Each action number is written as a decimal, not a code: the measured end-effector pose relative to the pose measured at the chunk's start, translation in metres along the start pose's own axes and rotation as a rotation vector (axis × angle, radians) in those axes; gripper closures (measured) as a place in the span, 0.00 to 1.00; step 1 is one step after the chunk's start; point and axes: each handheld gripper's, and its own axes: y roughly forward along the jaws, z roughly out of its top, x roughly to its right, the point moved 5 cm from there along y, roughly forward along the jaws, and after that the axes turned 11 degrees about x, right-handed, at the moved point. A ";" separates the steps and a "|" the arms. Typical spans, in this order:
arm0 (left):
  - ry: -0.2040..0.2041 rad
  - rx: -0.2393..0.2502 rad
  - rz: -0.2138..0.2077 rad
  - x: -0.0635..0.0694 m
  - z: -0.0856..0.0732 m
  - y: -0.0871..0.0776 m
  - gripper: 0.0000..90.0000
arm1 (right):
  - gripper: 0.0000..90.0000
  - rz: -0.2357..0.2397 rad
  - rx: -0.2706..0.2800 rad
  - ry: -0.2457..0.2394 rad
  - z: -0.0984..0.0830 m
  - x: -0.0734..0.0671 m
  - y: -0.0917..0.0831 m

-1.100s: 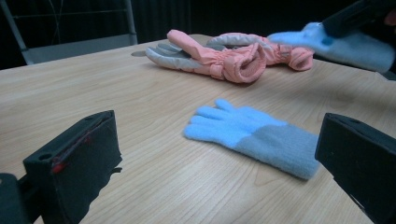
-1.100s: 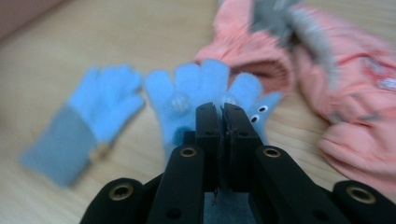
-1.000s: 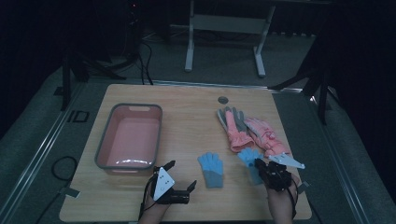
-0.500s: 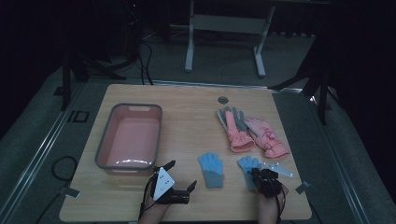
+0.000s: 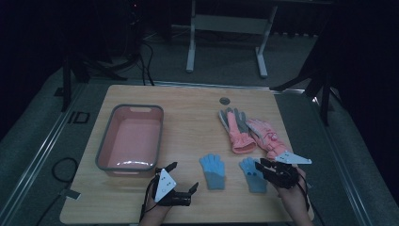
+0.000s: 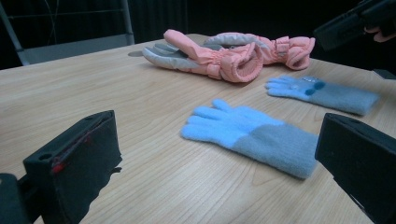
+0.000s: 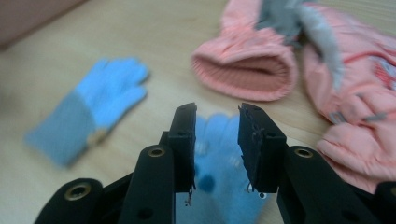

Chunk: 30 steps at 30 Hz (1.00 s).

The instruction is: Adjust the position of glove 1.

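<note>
The right gripper (image 5: 259, 165) hangs over one blue glove (image 5: 251, 173), its jaws just opening a little, nothing pinched. The left gripper (image 5: 181, 178) rests low, jaws wide. Two blue gloves and two pink gloves (image 5: 249, 132) lie on the table (image 5: 188, 108).

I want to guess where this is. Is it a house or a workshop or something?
Probably a lab or recording room, not a house. A lone wooden table stands on grey floor in a dark room, cables trail behind it, and a bare metal stand sits at the back. Gloves and a pink tub are laid out neatly.
</note>
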 end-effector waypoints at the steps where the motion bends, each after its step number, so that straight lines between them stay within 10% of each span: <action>1: 0.000 0.000 0.000 0.000 0.000 0.000 0.00 | 0.74 0.000 0.000 0.000 0.000 0.000 0.000; 6: 0.001 0.002 0.003 0.000 0.000 0.000 0.00 | 0.73 0.125 -0.092 -0.118 -0.022 0.007 0.007; 14: 0.001 0.005 0.003 0.000 0.000 -0.001 0.00 | 0.71 0.163 -0.117 -0.075 -0.043 0.007 0.014; 25: 0.000 0.005 0.003 0.000 0.000 0.000 0.00 | 0.95 0.038 -0.093 -0.136 -0.052 -0.008 0.017; 30: -0.003 0.007 0.006 0.000 0.000 -0.001 0.00 | 0.96 -0.012 -0.084 -0.067 -0.034 -0.015 0.013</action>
